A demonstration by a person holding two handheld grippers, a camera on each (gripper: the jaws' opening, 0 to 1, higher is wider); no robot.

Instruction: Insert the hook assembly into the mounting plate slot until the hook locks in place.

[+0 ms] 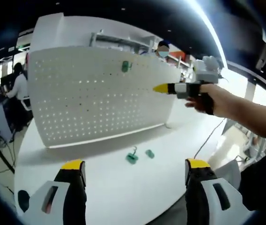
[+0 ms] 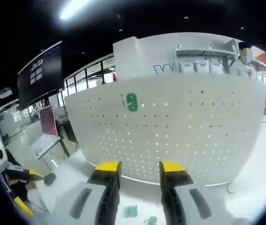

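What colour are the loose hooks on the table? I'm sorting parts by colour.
Green; the two hooks show best in the left gripper view.

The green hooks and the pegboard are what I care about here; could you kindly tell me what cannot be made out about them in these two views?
- Hook on the pegboard: left gripper view, too small to tell whether it is locked in.
- Two loose green pieces on the table: too small to show their shapes.
- Same pieces in the right gripper view: partly hidden between the right tool and the bottom edge.
- Pegboard holes: blurred, slot shape unclear.
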